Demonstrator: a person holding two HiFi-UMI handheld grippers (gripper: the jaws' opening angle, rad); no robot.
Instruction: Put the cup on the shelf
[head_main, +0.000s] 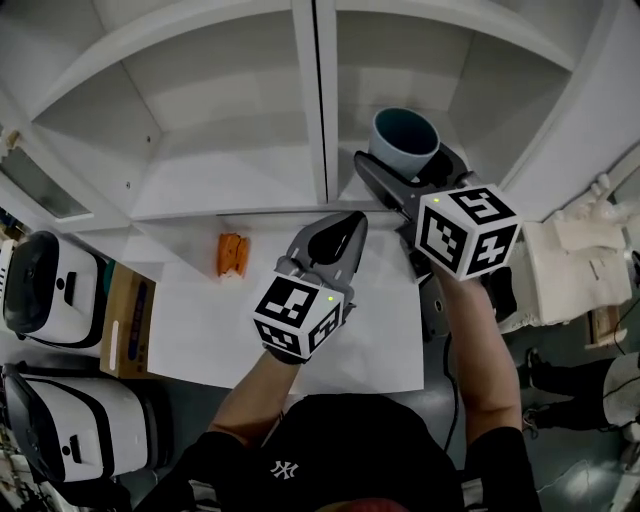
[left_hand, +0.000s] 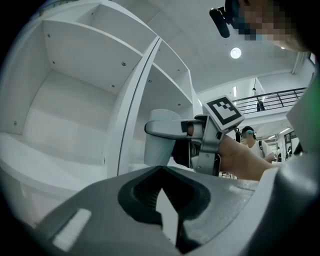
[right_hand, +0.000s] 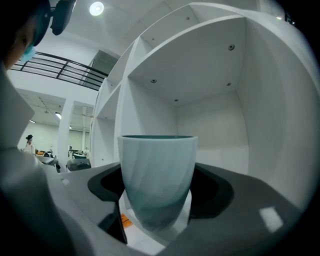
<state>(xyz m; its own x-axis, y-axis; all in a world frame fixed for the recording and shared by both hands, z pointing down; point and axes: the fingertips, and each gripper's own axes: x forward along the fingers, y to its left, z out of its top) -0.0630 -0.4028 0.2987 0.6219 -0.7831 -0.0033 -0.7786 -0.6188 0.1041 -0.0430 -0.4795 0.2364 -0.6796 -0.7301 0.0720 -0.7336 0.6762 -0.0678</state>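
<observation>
left gripper view: left tongs (left_hand: 162, 192) together; right gripper view: right tongs (right_hand: 158, 212) clamp cup (right_hand: 157, 167).

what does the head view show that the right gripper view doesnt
Only the head view shows the left gripper, its claw empty, and the cardboard box at the left. Only the right gripper view shows the ceiling lamp and the black railing in the hall beyond. Both show the cup, upright in the claw of the right gripper, and the white shelf compartment behind it.
</observation>
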